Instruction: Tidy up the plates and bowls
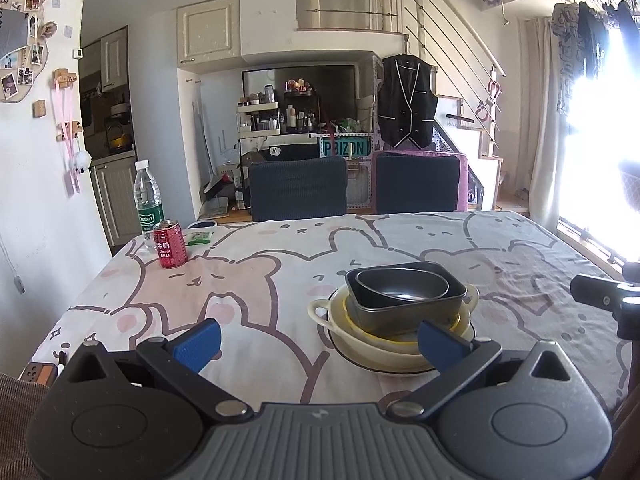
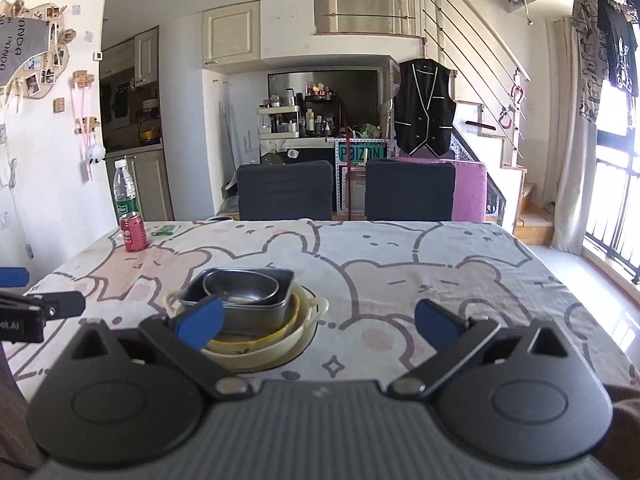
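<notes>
Tablecloth (image 1: 280, 280) printed with pink and grey cartoon bears covers the table. Near its far left corner stand a water bottle (image 1: 148, 200) and, just in front of it, a red can (image 1: 171, 244), with a small green packet (image 1: 199, 237) beside them. Toward the near edge, about midway along it, sits the stack: a white plate (image 1: 384, 364) at the bottom, a cream two-handled bowl (image 1: 320, 310) on it, a yellow bowl (image 1: 372, 330) inside that, then a dark rectangular dish (image 1: 404, 312) holding a dark oval bowl (image 1: 400, 286).

Only the left wrist view shows the dark blue object at the far edge behind the packet and the small device at the near left corner. Only the right wrist view shows the barred window and the pale floor past the right edge.

Left claw (image 1: 318, 340) hangs low over the near edge, released, fingers spread wide, its right pad in front of the stack's rim; whether it touches cannot be told. Right claw (image 2: 320, 322) is likewise spread and holds nothing, level, with its left pad in front of the rectangular dish and the stack to its left.
</notes>
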`<control>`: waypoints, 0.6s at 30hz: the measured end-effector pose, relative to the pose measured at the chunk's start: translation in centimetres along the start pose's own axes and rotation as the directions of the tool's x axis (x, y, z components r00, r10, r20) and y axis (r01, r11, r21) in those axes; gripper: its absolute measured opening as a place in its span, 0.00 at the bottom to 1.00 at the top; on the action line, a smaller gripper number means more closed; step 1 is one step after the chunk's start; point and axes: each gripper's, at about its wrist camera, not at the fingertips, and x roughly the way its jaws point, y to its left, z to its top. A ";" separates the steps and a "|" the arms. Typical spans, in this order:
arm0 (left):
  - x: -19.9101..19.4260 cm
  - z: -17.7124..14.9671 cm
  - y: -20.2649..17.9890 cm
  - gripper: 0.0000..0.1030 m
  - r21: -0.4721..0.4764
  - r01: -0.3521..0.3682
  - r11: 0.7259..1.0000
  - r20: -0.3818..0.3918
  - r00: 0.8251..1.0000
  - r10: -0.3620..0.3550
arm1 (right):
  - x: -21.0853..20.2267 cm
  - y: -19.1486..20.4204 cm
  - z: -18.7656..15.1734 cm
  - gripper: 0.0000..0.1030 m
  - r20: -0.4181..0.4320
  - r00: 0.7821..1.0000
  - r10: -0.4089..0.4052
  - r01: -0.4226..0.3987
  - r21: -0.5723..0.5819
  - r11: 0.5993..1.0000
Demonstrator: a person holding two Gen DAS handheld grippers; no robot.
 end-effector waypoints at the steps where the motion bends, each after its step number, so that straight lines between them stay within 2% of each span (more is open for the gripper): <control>1: 0.0 0.0 0.0 1.00 0.001 0.000 1.000 0.001 1.000 0.000 | 0.0 0.0 0.0 1.00 -0.001 1.000 0.000 0.000 0.000 1.000; 18: 0.1 0.1 -0.2 1.00 0.002 -0.001 1.000 -0.003 1.000 0.001 | 0.0 0.2 0.0 1.00 0.004 1.000 0.011 -0.011 -0.014 1.000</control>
